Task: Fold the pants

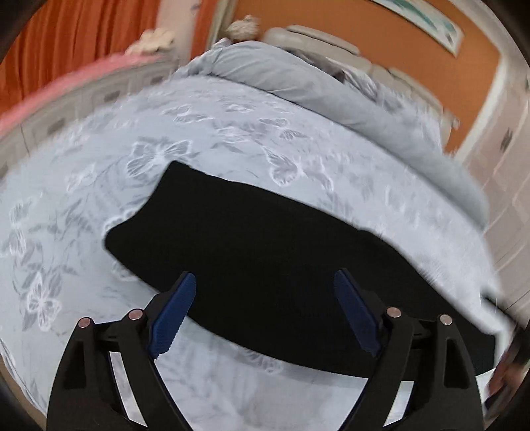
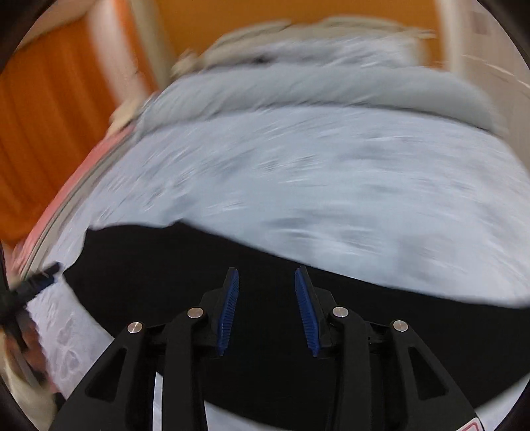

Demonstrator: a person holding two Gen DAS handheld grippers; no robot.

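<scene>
A: Start nearest. How many claws?

B: 2. The left claw (image 1: 265, 291) is spread wide, its 2 blue pads (image 1: 175, 315) far apart with nothing pinched. It hangs over the near edge of the pants (image 1: 258, 252).

A: And the right one?

B: The right claw (image 2: 266, 288) is partly spread, a clear gap between its 2 pads (image 2: 228, 308), also pinching nothing. Black cloth lies below the gap, but whether the tips touch it I cannot tell.

A: How many garments?

B: 1 pair of pants, black, lying flat as a long band across the bed (image 1: 99, 185), towards its near edge. The right wrist view shows the same pants (image 2: 165, 265), with the other claw's blurred tip at their left end.

A: What is under them?

B: 1 pale blue bedspread with white and grey butterflies.

A: Farther back?

B: 1 grey duvet (image 1: 298, 83) bunched across the head of the bed, 1 pink strip (image 1: 66, 86) along the left side, then orange curtains (image 1: 66, 33) and 1 framed picture (image 1: 427, 23) on the orange wall. The right wrist view is heavily blurred.
</scene>
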